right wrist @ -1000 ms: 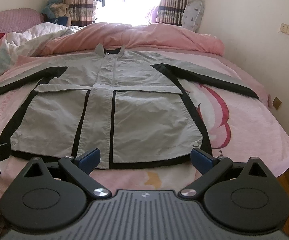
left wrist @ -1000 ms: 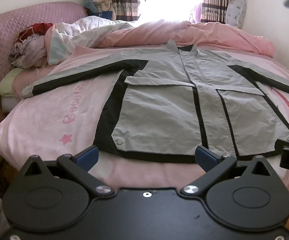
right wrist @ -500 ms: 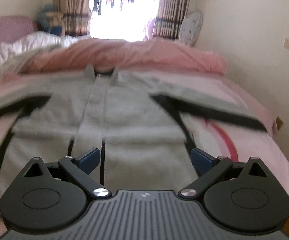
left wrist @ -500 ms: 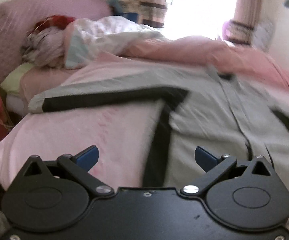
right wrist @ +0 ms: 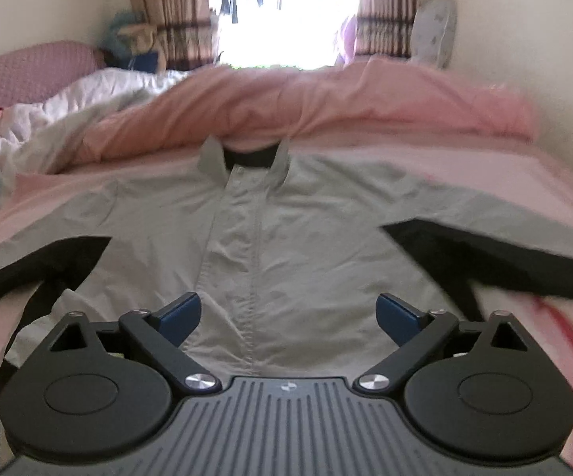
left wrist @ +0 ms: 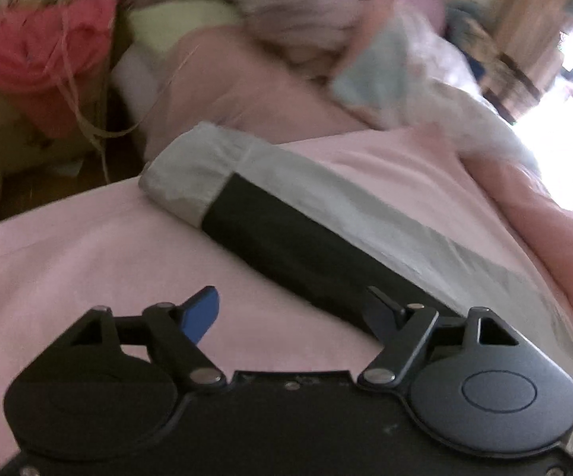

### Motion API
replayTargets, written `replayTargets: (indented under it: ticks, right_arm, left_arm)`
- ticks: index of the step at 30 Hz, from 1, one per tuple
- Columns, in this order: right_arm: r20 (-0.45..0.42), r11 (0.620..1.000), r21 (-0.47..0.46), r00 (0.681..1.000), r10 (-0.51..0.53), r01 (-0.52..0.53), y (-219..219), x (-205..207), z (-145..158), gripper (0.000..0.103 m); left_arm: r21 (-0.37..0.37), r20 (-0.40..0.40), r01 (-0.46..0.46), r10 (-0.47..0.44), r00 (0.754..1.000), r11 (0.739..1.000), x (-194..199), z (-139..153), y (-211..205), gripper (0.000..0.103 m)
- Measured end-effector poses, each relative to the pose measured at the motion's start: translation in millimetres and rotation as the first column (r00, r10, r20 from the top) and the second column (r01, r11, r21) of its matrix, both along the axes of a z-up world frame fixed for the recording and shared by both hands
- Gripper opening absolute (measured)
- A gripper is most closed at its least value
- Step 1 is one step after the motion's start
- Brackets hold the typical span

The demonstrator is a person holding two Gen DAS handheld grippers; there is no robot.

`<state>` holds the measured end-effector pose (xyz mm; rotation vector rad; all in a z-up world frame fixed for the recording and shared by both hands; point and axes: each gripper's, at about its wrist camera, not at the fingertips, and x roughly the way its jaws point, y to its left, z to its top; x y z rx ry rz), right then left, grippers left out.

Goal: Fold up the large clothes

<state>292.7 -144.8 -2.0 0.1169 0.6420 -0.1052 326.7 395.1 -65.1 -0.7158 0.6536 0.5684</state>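
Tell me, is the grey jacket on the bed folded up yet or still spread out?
Still spread out. The jacket lies flat on the bed, front up, collar at the top, and its sleeve stretches straight sideways across the pink sheet.

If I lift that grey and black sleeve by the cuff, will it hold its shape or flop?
The sleeve will probably flop: it is thin cloth lying flat, creased at the cuff. It looks light, so the rest should trail behind rather than lift as one piece. The fabric seems smooth, so it may slide on the pink sheet or slip from a shallow pinch.
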Motion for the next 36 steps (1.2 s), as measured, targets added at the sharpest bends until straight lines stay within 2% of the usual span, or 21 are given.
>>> replayTargets:
  ticks: [5,10,12,13,14,16,17,20,23,27,29,31,34,36]
  right_arm:
    - [-0.007,0.998,0.068,1.000,0.004,-0.003,-5,20,-13,0.103]
    - [-0.036,0.996,0.087,0.999,-0.032,0.036,-17,35,-25,0.103]
    - [-0.057,0.993,0.105,0.998,-0.039,0.045,-21,38,-30,0.103]
    - [-0.065,0.992,0.116,0.997,-0.038,0.046,-23,38,-33,0.103]
    - [-0.073,0.991,0.121,0.997,-0.040,0.049,-24,38,-34,0.103]
    - [-0.080,0.991,0.123,0.996,-0.046,0.056,-26,35,-36,0.103]
    - [-0.079,0.991,0.120,0.996,-0.050,0.060,-27,33,-36,0.103]
    - [-0.072,0.991,0.120,0.996,-0.056,0.065,-30,27,-33,0.103]
    - [-0.062,0.989,0.137,0.997,-0.055,0.063,-34,20,-29,0.103]
    - [-0.040,0.983,0.175,0.998,-0.052,0.058,-37,9,-25,0.103]
    - [-0.027,0.981,0.186,0.999,-0.045,0.050,-39,3,-22,0.103]
    - [-0.017,0.981,0.189,0.999,-0.045,0.047,-41,-4,-20,0.103]
    - [-0.001,0.979,0.194,0.998,-0.057,0.056,-49,-17,-15,0.103]
    - [0.006,0.978,0.197,0.997,-0.075,0.072,-59,-26,-11,0.103]
  left_arm:
    - [-0.075,0.016,-0.136,0.138,0.990,0.988,19,-21,39,0.078]
    - [-0.089,0.082,-0.219,0.226,0.971,0.972,25,-23,54,0.077]
    - [-0.098,0.100,-0.241,0.250,0.963,0.966,27,-23,58,0.065]
    - [-0.092,0.090,-0.255,0.263,0.961,0.963,29,-23,57,0.045]
    - [-0.076,0.078,-0.268,0.274,0.959,0.960,31,-24,58,0.030]
    - [-0.069,0.073,-0.276,0.281,0.957,0.959,32,-25,62,0.023]
    - [-0.077,0.085,-0.276,0.282,0.956,0.958,31,-24,61,0.015]
    - [-0.064,0.137,-0.253,0.259,0.956,0.965,25,-7,52,0.003]
    - [-0.056,0.222,-0.181,0.189,0.956,0.982,26,27,32,0.001]
    - [0.021,0.347,0.001,-0.008,0.938,1.000,39,89,-26,0.001]
    - [0.071,0.383,0.128,-0.145,0.912,0.989,52,119,-70,0.001]
    - [0.109,0.406,0.264,-0.285,0.868,0.958,68,142,-119,0.001]
    - [0.163,0.415,0.463,-0.487,0.769,0.871,93,164,-208,0.001]
    - [0.162,0.429,0.594,-0.598,0.677,0.788,112,170,-270,0.001]
